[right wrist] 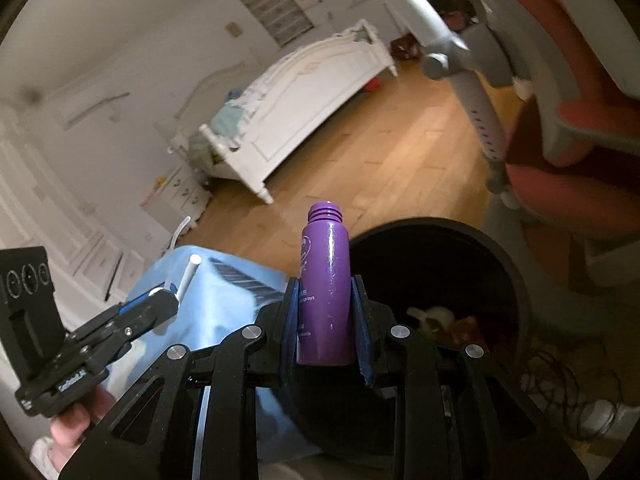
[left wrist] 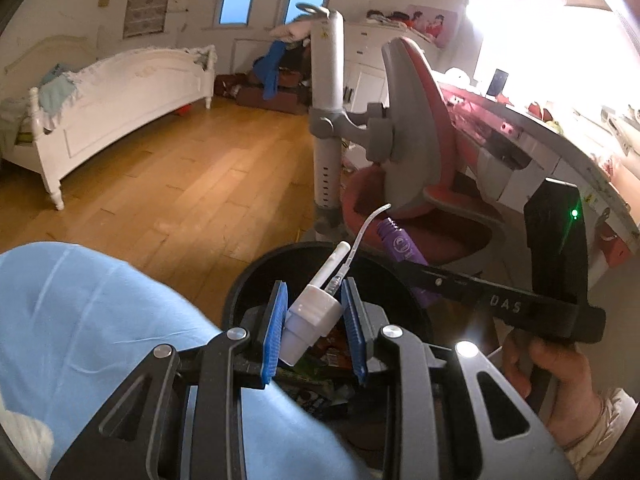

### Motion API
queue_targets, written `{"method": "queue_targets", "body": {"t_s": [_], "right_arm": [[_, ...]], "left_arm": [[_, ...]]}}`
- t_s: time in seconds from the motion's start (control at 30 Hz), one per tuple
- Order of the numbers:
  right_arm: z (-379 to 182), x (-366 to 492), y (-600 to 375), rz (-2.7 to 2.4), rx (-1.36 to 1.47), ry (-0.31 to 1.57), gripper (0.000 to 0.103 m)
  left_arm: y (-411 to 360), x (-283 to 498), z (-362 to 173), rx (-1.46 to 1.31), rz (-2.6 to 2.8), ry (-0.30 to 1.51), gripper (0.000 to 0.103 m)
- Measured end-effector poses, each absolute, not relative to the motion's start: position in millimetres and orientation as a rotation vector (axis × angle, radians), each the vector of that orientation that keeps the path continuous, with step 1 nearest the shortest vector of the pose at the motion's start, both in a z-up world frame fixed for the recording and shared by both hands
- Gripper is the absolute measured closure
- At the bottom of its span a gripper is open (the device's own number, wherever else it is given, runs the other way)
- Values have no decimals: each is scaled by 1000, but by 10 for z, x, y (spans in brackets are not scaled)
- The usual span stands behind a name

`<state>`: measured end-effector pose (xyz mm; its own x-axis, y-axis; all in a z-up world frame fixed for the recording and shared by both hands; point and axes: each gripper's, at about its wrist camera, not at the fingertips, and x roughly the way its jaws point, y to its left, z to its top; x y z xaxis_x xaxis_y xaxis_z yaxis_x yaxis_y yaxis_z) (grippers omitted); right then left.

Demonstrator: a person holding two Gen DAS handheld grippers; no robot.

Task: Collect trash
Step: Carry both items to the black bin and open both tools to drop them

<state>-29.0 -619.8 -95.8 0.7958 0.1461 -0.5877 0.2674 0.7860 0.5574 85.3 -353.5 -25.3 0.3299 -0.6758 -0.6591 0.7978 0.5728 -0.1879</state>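
Observation:
My left gripper (left wrist: pixel 314 308) is shut on a white spray pump head (left wrist: pixel 312 314) with its thin dip tube (left wrist: pixel 366 226) sticking up, held over a black round trash bin (left wrist: pixel 248 280) with wrappers inside. My right gripper (right wrist: pixel 325 312) is shut on an open purple spray bottle (right wrist: pixel 325 280), upright, beside the bin's rim (right wrist: pixel 500 256). The bottle also shows in the left wrist view (left wrist: pixel 400 246), and the left gripper (right wrist: pixel 170 294) with the pump nozzle shows in the right wrist view.
A red and grey desk chair (left wrist: pixel 416 152) stands just behind the bin, next to a desk (left wrist: pixel 560 140). A white bed (left wrist: pixel 120 100) stands across the wooden floor (left wrist: pixel 180 184). My light blue trouser leg (left wrist: pixel 100 320) is left of the bin. Cables (right wrist: pixel 560 392) lie right of it.

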Motion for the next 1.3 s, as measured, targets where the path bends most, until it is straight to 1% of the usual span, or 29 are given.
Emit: {"method": "queue_targets", "body": {"t_s": [0.23,0.57,0.77,0.8,0.83,0.87,0.9,0.93,0.97,1.0,1.07,1.13,1.17,1.2,1.27,1.3], "right_arm": [[-1160,-300,-6251,-95,708,689,77],[-1253,-306,-6270,-106,729,710,77],[-1315,-281,-6308,-133,749,736,77],[-1335,-282,-6317,-138,758,741,77],[-1348,-291,-6318,-145,761,742,70],[-1350,-303,-6314,-153,761,739,67],[-1346,-320,-6306,-158,761,735,60],[-1336,-334,-6295,-160,759,729,55],[-1317,-350,-6270,-163,752,725,53],[-1300,-358,-6245,-164,745,725,50],[-1274,-363,-6197,-160,737,726,49],[-1230,-363,-6115,-148,727,728,49],[-1216,-356,-6094,-142,723,729,49],[-1175,-353,-6031,-130,715,729,49],[-1089,-332,-5880,-103,692,728,48],[-1050,-319,-5813,-90,681,727,44]], "left_arm": [[-3749,848,-337,217,-992,801,75],[-3927,851,-381,247,-1005,823,75],[-4049,869,-360,279,-985,810,72],[-4062,871,-351,282,-985,807,68],[-4063,867,-347,284,-983,803,63],[-4064,854,-325,289,-969,786,50],[-4060,840,-309,291,-959,770,36],[-4049,823,-294,290,-952,754,31],[-4029,798,-268,286,-949,735,27],[-4012,779,-249,283,-953,727,27],[-3962,745,-218,276,-955,725,26],[-3890,704,-188,274,-941,714,17],[-3828,673,-156,272,-919,695,9],[-3755,644,-119,266,-895,675,5],[-3585,611,-43,245,-859,653,5],[-3478,609,-9,228,-835,652,5]]}}
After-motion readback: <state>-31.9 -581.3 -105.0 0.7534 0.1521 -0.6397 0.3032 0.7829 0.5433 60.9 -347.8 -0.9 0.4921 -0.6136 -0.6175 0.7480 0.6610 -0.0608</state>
